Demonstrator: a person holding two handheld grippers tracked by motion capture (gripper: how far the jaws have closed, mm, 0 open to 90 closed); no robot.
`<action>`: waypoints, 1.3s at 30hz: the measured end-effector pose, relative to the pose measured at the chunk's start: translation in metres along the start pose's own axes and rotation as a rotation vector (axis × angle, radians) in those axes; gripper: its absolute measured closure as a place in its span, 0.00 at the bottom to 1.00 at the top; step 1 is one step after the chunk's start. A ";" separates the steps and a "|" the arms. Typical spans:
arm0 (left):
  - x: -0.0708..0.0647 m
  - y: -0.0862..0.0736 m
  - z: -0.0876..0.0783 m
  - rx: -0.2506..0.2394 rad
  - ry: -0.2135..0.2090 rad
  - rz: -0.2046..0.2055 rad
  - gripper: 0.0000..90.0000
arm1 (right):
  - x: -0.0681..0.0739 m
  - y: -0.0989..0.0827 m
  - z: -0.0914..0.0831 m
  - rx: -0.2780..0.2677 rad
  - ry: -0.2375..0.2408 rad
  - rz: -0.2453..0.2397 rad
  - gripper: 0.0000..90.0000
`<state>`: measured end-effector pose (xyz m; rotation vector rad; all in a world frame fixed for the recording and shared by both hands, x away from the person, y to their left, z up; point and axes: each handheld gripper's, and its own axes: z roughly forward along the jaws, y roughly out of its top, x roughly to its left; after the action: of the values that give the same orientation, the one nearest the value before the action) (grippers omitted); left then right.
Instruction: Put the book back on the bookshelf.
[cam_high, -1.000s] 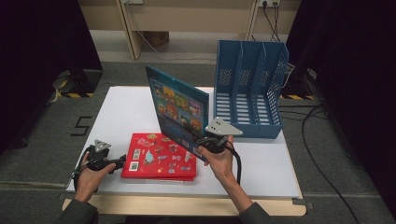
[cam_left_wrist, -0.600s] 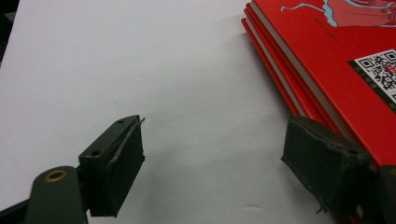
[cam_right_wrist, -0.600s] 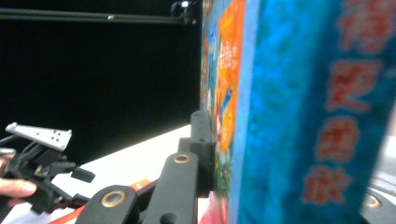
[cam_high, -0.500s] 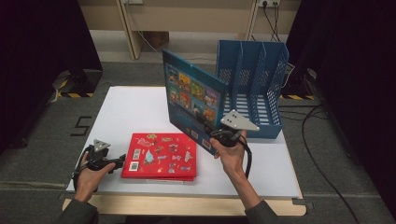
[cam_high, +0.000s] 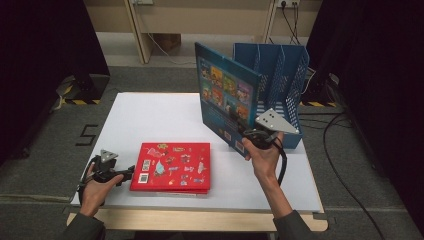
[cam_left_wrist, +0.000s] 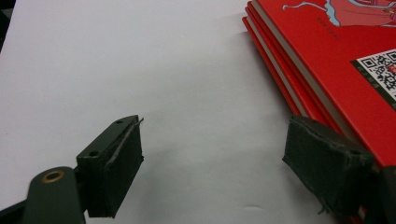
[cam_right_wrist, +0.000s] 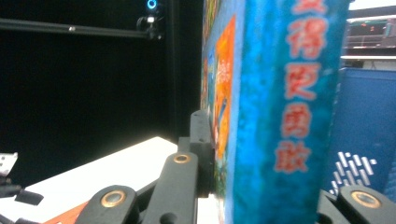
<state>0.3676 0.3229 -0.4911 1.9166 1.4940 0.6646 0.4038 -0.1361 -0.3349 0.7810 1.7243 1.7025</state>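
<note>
A large blue picture book is held upright above the table, close in front of the blue file rack. My right gripper is shut on its lower corner. In the right gripper view the book's spine stands between the jaws, with one black finger pressed on its cover. A stack of red books lies flat near the table's front. My left gripper rests just left of that stack. Its jaws are open over bare table, the right one beside the red books' corner.
The white table has free room at its left and back. The rack stands at the back right corner and has several upright slots. Cables trail on the grey floor at the right. Dark curtains close in both sides.
My right hand has carried the blue book up and to the right, nearer the rack, and the book stands more upright. The left hand and the red books have stayed put.
</note>
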 end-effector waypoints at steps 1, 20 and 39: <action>0.000 0.000 0.000 0.000 0.000 0.001 0.21 | -0.002 0.002 -0.001 -0.006 -0.007 0.006 0.91; 0.001 0.000 0.000 0.001 0.006 -0.001 0.21 | -0.052 0.029 -0.025 -0.065 -0.218 -0.020 0.91; 0.001 0.000 0.000 0.009 -0.001 0.001 0.21 | -0.094 0.000 0.028 -0.043 -0.340 0.075 0.91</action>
<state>0.3680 0.3239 -0.4913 1.9240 1.4976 0.6586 0.4866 -0.1888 -0.3349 1.0589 1.4383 1.5436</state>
